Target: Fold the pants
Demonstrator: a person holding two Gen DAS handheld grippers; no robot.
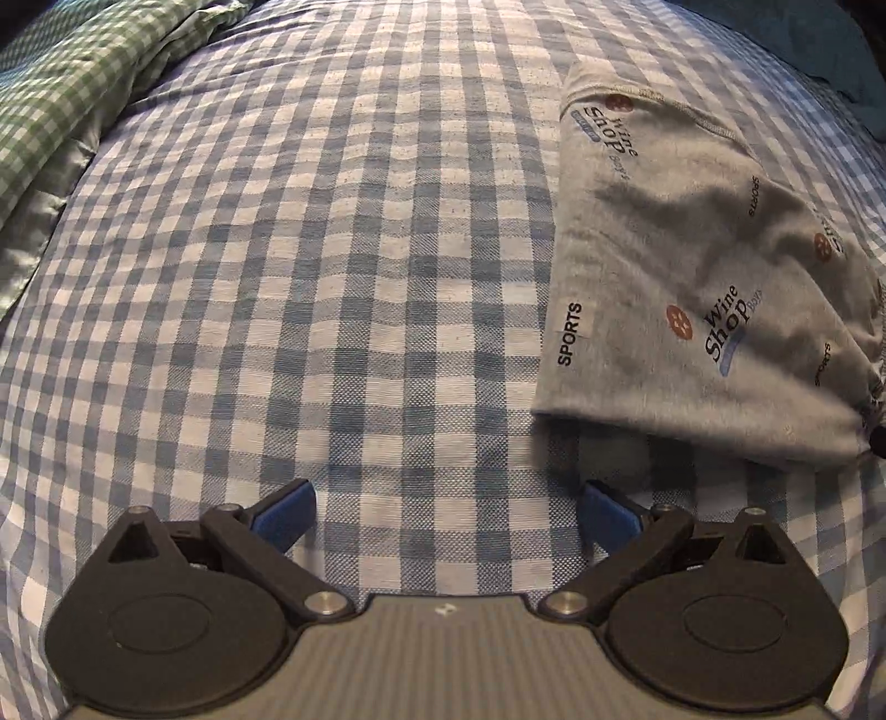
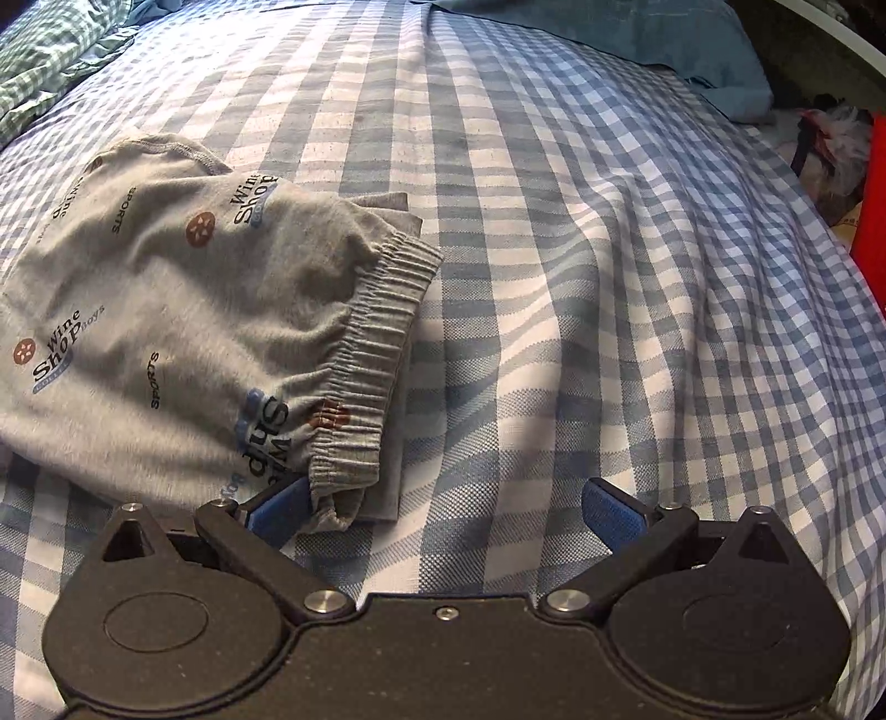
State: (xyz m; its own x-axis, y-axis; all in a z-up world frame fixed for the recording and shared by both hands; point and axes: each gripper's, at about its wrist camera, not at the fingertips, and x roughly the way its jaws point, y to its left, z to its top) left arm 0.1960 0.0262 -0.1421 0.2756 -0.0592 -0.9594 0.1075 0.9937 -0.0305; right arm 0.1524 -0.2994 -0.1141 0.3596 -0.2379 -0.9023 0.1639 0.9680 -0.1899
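Pants (image 2: pixel 183 327) lie folded on checked sheet (image 2: pixel 581 277). Left gripper (image 1: pixel 446 512) and right gripper (image 2: pixel 446 512) both spread, empty (waistband bunched); nudge could undo fold.

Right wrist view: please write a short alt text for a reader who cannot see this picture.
Grey printed pants, folded into a compact bundle with the elastic waistband on top, lie on a blue-and-white checked bedsheet. The right gripper is open in the foreground, holding nothing, its left blue finger next to the bundle's near corner. A teal pillow lies at the far edge.
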